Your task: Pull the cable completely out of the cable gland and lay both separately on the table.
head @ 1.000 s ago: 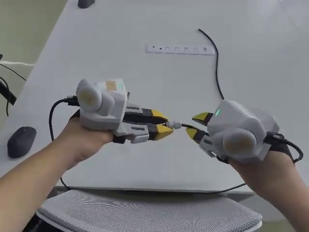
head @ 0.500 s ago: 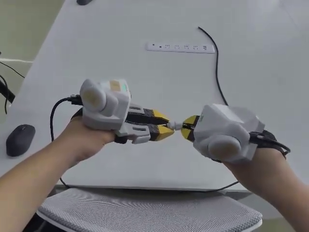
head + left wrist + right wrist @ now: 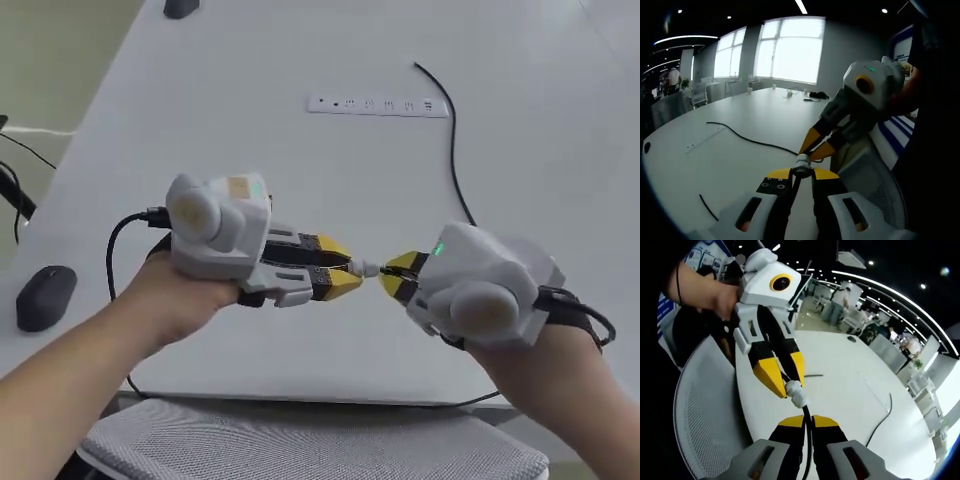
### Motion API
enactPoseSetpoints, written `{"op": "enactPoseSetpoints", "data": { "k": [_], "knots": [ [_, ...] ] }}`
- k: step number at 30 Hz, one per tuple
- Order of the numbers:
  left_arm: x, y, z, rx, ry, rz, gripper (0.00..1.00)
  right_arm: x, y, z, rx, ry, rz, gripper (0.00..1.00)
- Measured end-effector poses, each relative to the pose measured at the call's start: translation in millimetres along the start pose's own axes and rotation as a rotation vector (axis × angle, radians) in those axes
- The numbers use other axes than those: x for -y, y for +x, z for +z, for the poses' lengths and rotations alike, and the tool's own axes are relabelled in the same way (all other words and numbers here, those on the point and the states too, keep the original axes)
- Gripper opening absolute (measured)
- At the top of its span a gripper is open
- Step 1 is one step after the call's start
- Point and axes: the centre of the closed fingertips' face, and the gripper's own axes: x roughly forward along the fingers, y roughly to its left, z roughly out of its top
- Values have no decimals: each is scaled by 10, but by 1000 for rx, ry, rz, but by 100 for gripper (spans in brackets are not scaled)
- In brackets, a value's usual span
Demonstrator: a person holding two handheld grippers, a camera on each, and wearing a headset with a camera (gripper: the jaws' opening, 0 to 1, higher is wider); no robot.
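Over the table's near edge, my left gripper (image 3: 352, 272) is shut on the small white cable gland (image 3: 368, 269), which sticks out past its yellow tips. In the left gripper view the gland (image 3: 801, 162) is pinched between the jaws of the left gripper (image 3: 801, 173). My right gripper (image 3: 392, 276) faces it tip to tip. It is shut on the thin black cable (image 3: 807, 437), which runs from the gland (image 3: 796, 394) down between the jaws of the right gripper (image 3: 805, 421). Only a short bit of cable shows between gland and right tips.
A white power strip (image 3: 377, 104) lies at the back of the white table (image 3: 250, 130), with a black cord (image 3: 452, 150) curving toward the near right. A dark mouse (image 3: 45, 297) sits at the left edge. A grey mesh chair (image 3: 300, 445) is below the grippers.
The right gripper has moved left toward the gland and gone from open to shut on the cable. The left gripper has held still with the gland.
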Motion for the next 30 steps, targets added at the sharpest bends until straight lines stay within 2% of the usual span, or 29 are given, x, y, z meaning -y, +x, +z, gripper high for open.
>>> {"op": "enactPoseSetpoints", "data": {
  "k": [11, 20, 29, 30],
  "knots": [
    [-53, 9, 47, 9, 2, 14, 15, 207, 3, -210, -3, 129, -40, 0],
    [-69, 4, 71, 15, -1, 24, 15, 361, 26, -485, -28, 262, -90, 0],
    [-49, 28, 64, 15, 3, 24, 15, 444, 17, -837, -52, 505, -143, 0],
    [-55, 35, 62, 14, 5, 26, 15, 444, 19, -887, -54, 550, -144, 0]
  ]
}}
